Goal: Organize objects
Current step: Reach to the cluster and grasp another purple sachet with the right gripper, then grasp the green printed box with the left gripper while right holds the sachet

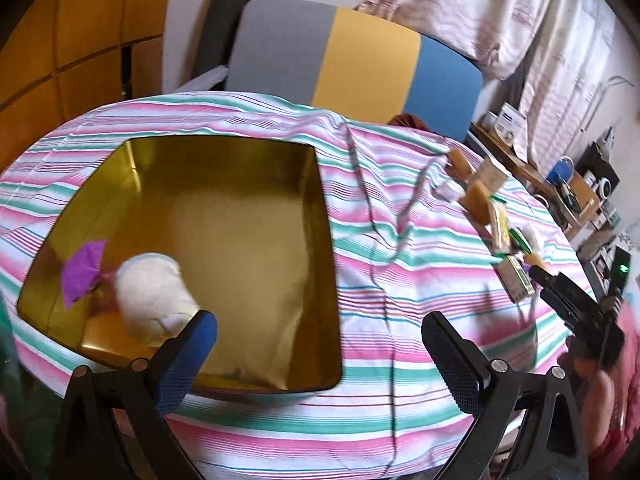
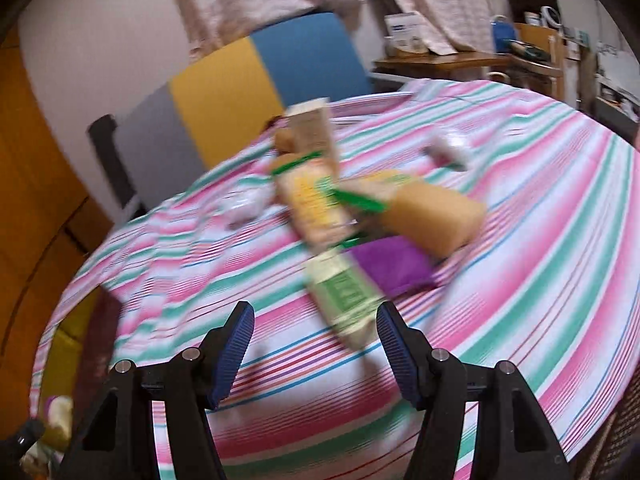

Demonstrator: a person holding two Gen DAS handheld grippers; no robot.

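Left tool (image 1: 320,344) (jaws apart) above gold box (image 1: 256,168) rim.

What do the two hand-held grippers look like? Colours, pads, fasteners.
The left hand-held gripper and the right hand-held gripper match: black plastic frames with triangular cut-outs, silver round pin heads at the joints, and two fingers faced with blue pads with a fine ribbed grip texture. In the left wrist view the right unit's black body carries a small green light. No sleeves are clearly visible.
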